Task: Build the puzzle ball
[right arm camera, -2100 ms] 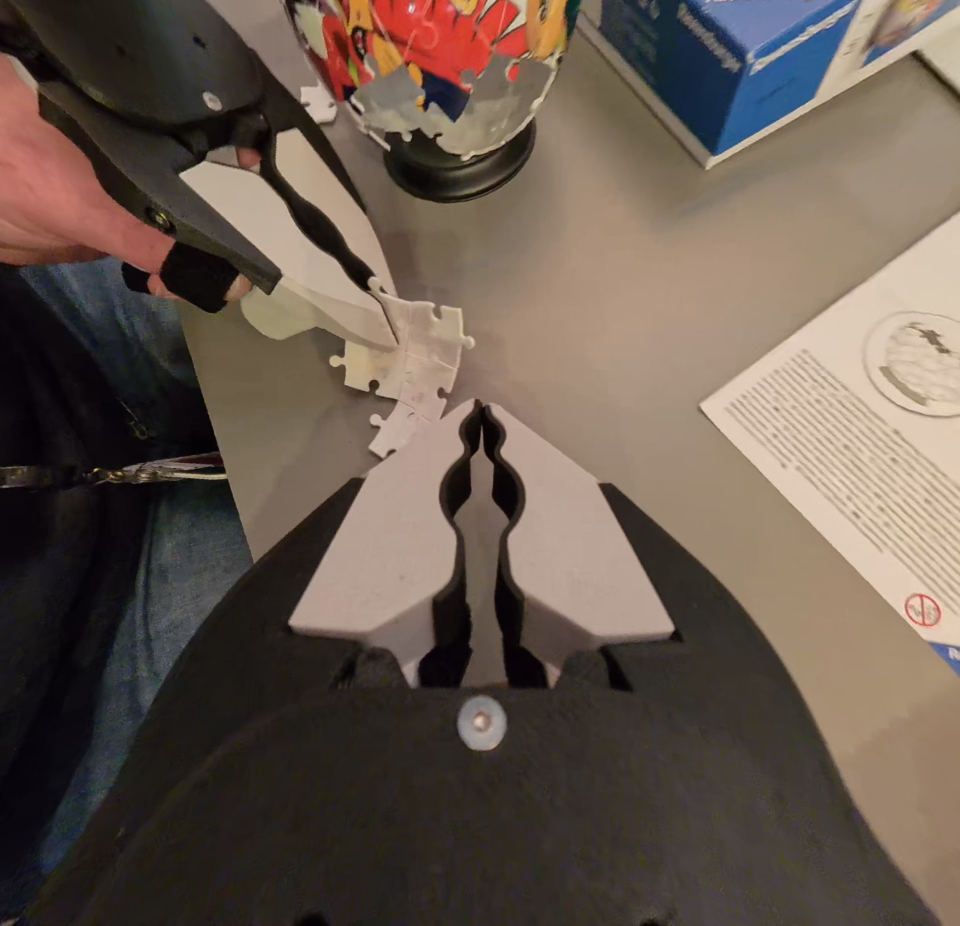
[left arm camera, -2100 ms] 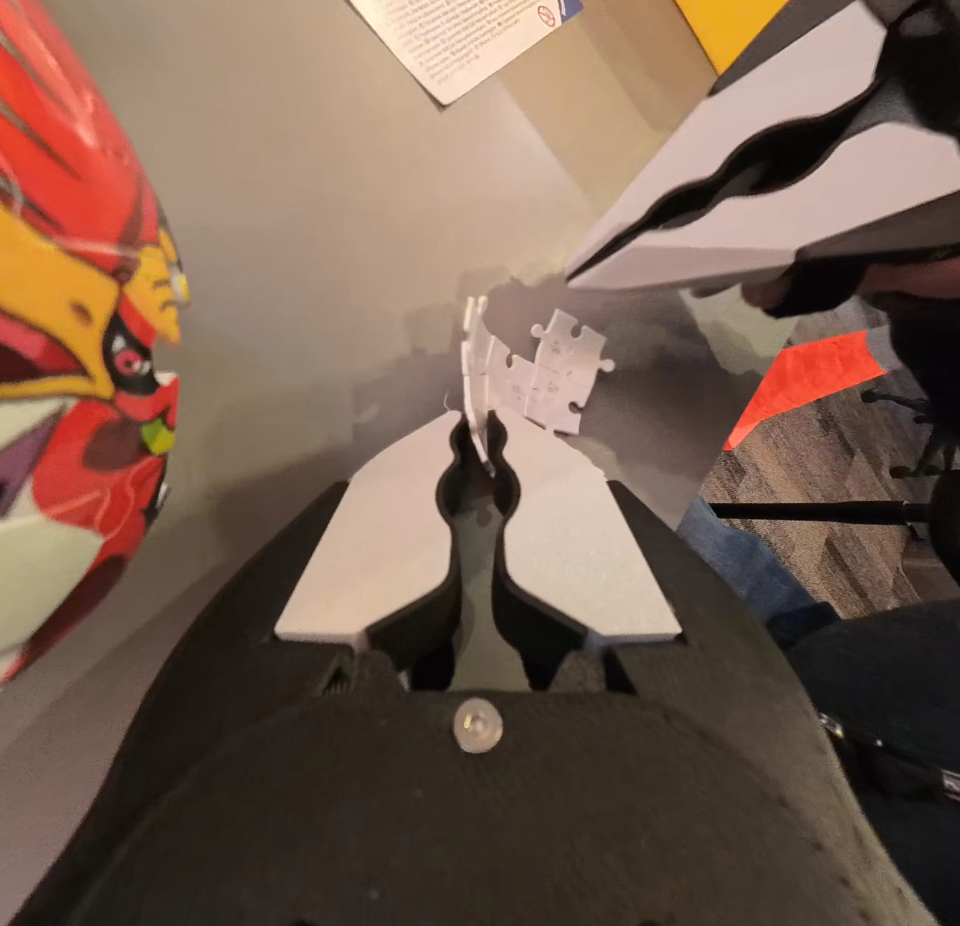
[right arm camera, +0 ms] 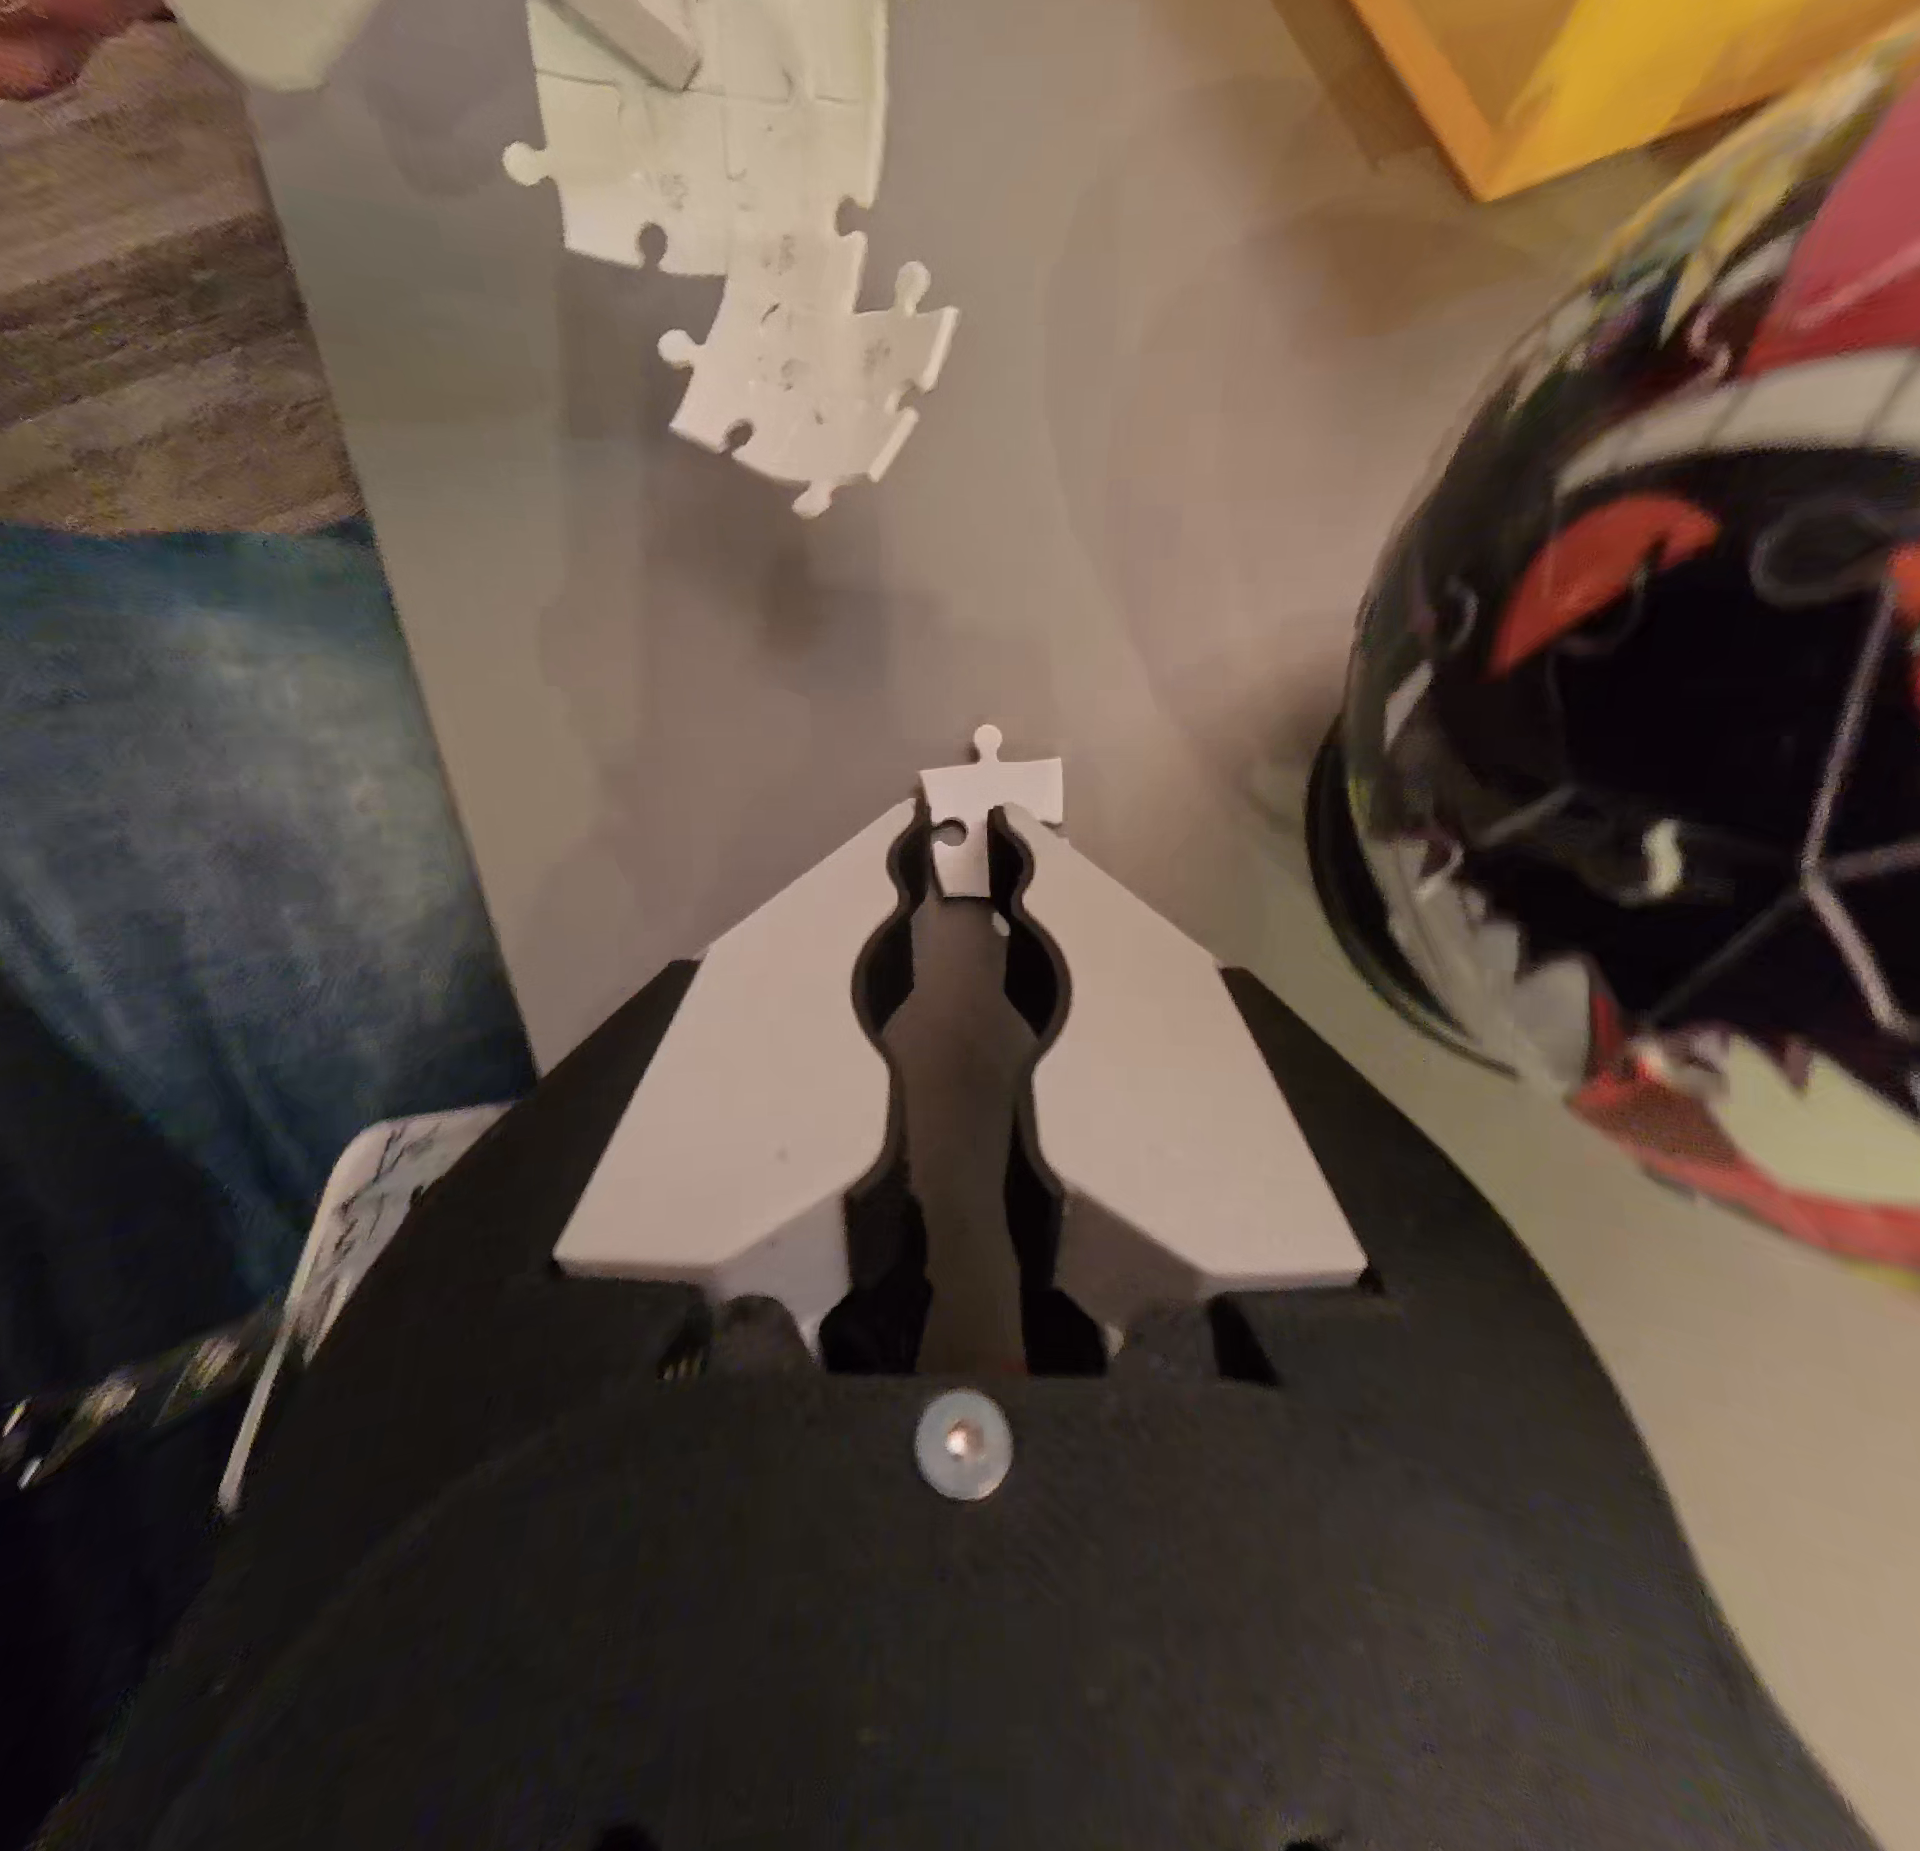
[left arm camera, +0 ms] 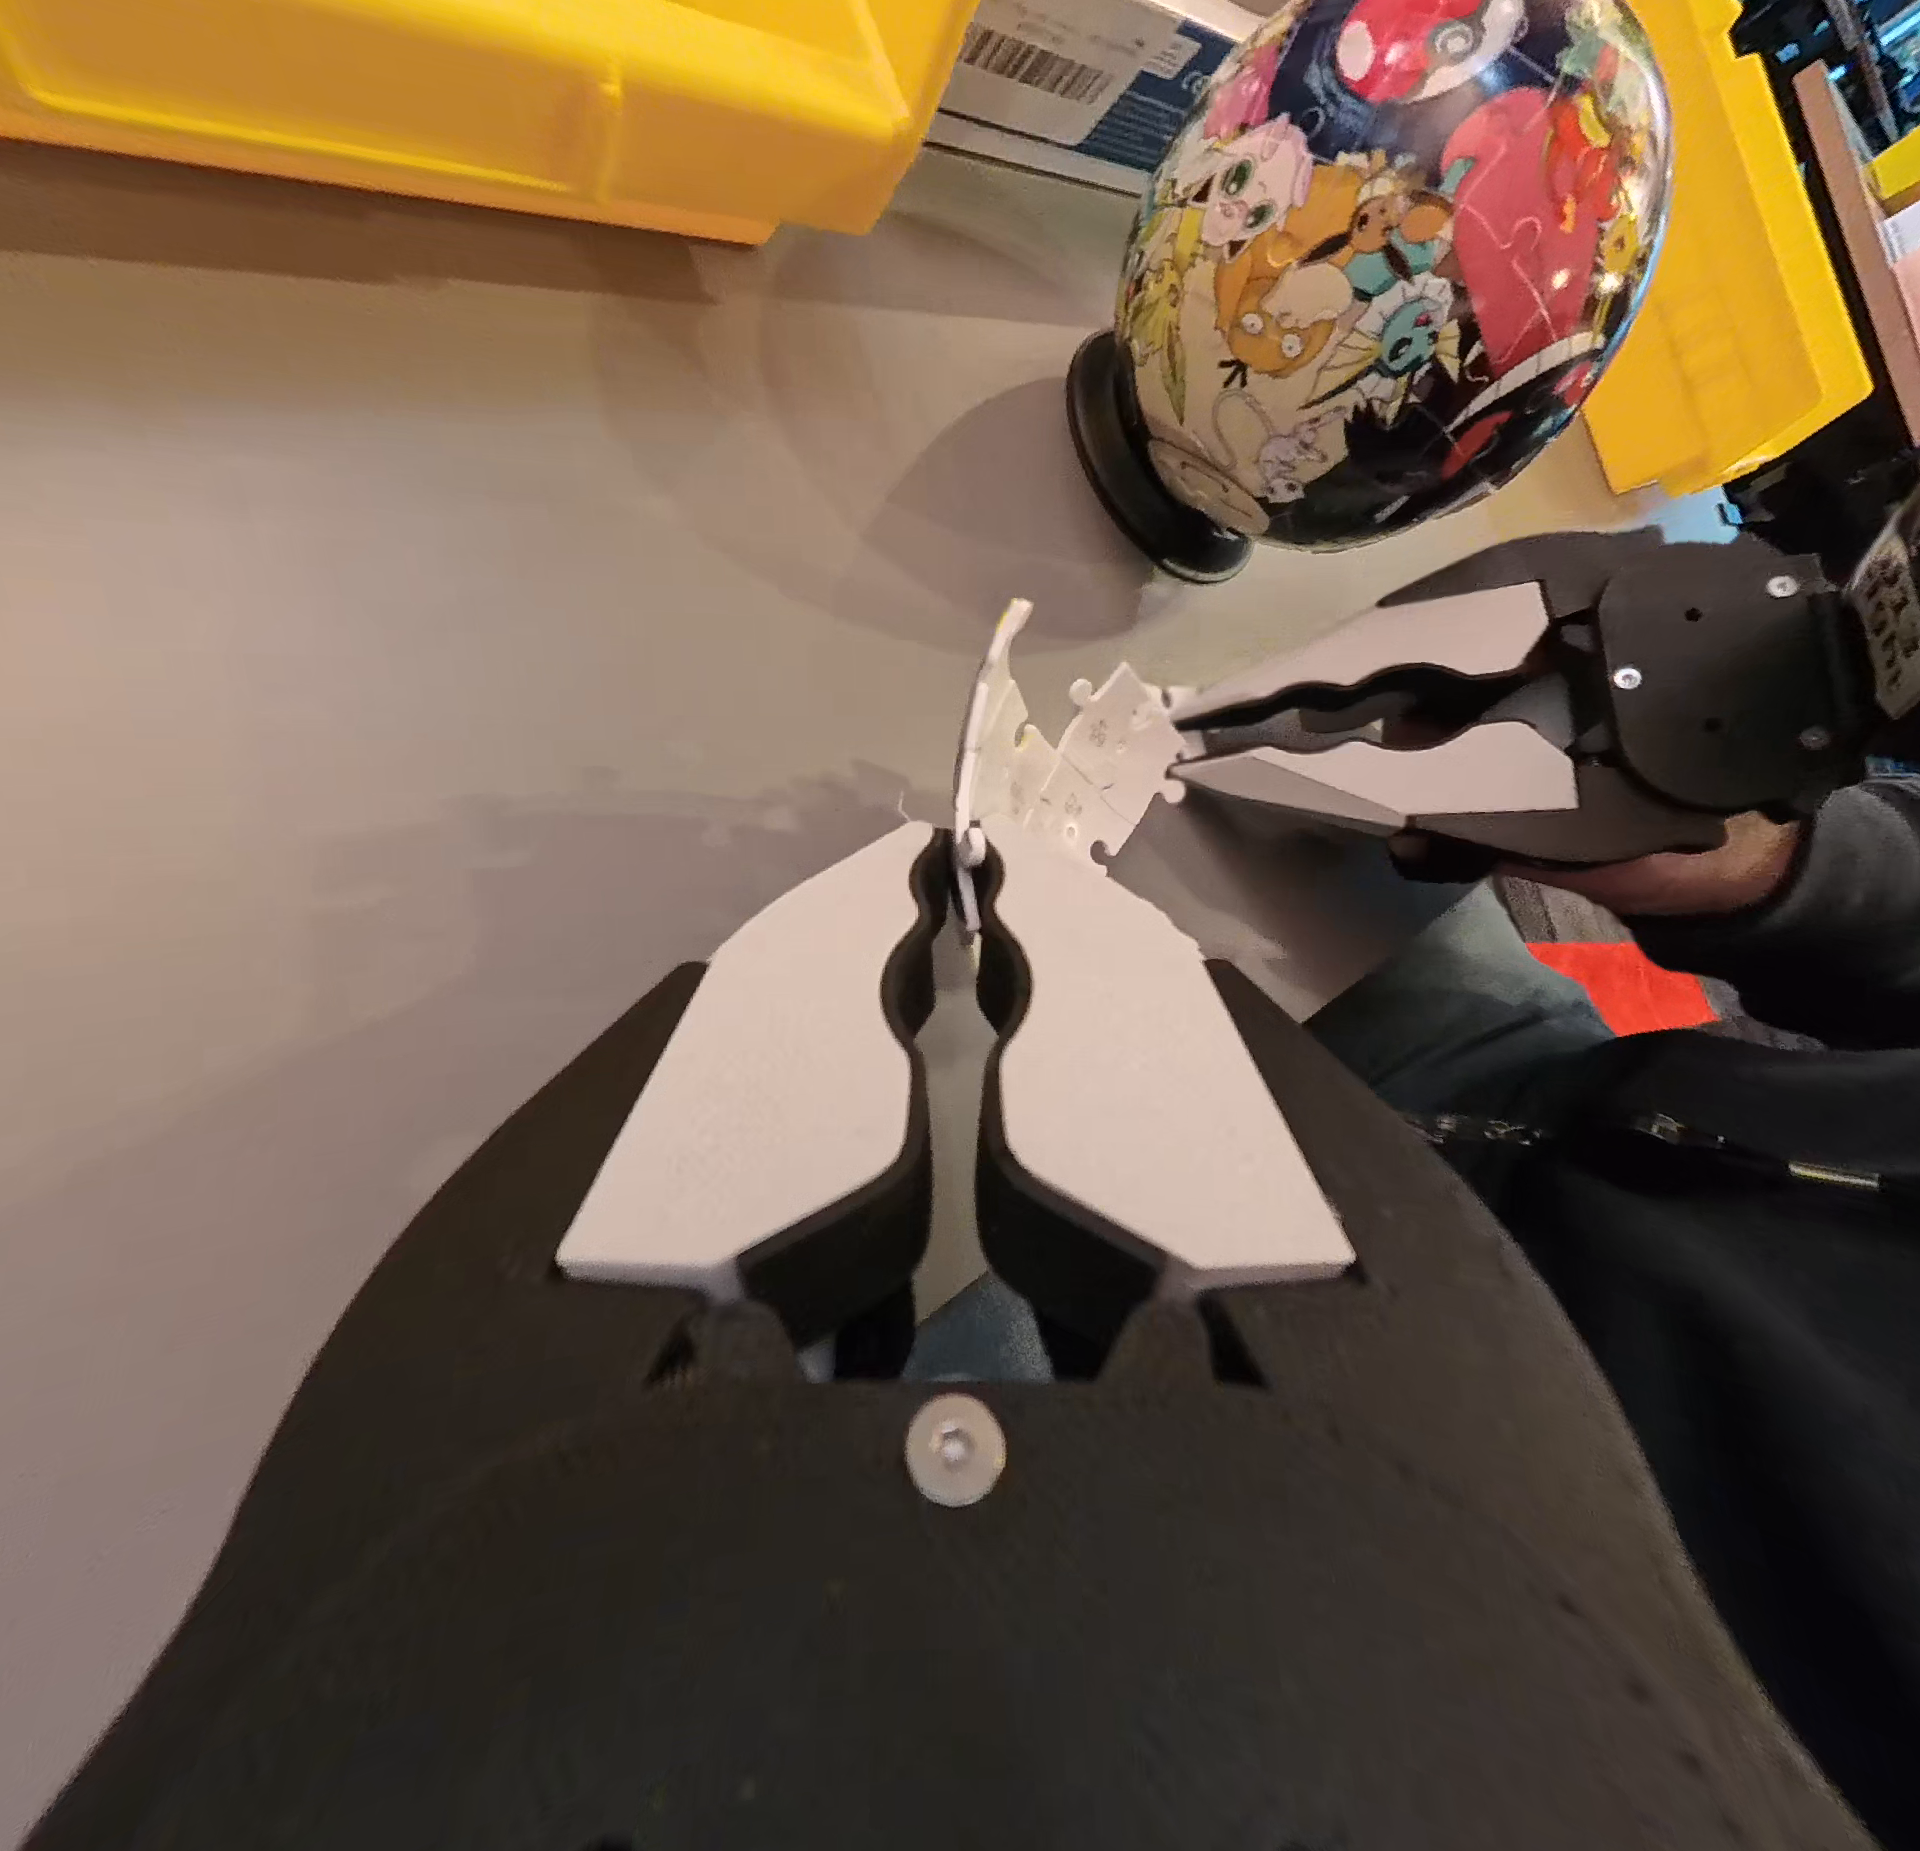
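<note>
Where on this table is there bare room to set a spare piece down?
The widest bare stretch of grey table lies between the yellow bin and the left tool, left of the puzzle ball. It is crowded just in front of the ball, where the left tool grips joined white pieces and the right tool holds a single piece.

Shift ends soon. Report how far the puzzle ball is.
Done: the puzzle ball looks mostly assembled on its stand. In hand: left hand-held gripper clamps a joined white cluster; right hand-held gripper pinches a single piece. Left: adding that piece, then fitting the cluster into the ball.
</note>
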Available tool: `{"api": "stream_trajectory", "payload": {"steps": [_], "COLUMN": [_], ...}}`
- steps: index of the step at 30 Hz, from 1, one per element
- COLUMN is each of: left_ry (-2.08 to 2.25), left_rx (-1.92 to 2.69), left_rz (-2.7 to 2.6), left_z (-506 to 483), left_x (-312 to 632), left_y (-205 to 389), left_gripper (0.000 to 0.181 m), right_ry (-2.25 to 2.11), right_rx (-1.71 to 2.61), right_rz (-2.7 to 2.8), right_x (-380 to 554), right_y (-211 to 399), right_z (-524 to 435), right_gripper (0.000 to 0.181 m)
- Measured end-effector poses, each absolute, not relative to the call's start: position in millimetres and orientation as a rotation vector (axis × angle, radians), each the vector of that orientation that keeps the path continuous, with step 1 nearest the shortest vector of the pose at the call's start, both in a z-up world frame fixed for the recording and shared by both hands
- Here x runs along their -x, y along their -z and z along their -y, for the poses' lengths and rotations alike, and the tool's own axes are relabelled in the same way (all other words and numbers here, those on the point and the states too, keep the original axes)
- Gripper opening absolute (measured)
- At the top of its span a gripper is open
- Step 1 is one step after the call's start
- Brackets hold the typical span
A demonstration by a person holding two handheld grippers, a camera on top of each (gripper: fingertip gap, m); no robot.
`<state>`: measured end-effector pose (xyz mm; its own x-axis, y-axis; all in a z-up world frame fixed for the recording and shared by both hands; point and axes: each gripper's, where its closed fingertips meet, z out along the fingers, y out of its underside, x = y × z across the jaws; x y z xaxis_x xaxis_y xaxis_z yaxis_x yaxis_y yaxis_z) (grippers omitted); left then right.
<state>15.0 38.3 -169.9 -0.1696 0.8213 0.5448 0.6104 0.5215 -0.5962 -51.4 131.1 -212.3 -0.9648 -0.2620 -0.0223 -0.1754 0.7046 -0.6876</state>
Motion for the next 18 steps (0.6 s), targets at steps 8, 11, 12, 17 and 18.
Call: {"api": "stream_trajectory", "payload": {"steps": [8, 11, 12, 17, 18], "left_ry": [-0.255, -0.254, -0.255, -0.266, -0.27], "left_rx": [1.218, 1.228, 1.228, 1.218, 1.219], "left_rz": [1.841, 1.835, 1.836, 1.843, 1.843], "left_z": [-70.0, -76.0, -77.0, -77.1, -76.9], "left_x": [8.8, 14.2, 14.8, 15.9, 15.8], "left_y": [173.6, 173.6, 173.6, 173.6, 173.5], "left_gripper": [0.002, 0.002, 0.002, 0.002, 0.002], "right_ry": [1.12, 1.149, 1.154, 1.148, 1.152], "right_rx": [0.288, 0.298, 0.291, 0.327, 0.327], "right_rz": [-2.757, -2.784, -2.767, -2.76, -2.762], "right_x": [60.7, 64.5, 63.6, 64.6, 65.4], "right_y": [213.1, 213.7, 213.5, 213.3, 213.3], "right_z": [-153.2, -149.0, -147.4, -150.3, -151.8], "right_gripper": [0.037, 0.024, 0.024, 0.023, 0.023]}}
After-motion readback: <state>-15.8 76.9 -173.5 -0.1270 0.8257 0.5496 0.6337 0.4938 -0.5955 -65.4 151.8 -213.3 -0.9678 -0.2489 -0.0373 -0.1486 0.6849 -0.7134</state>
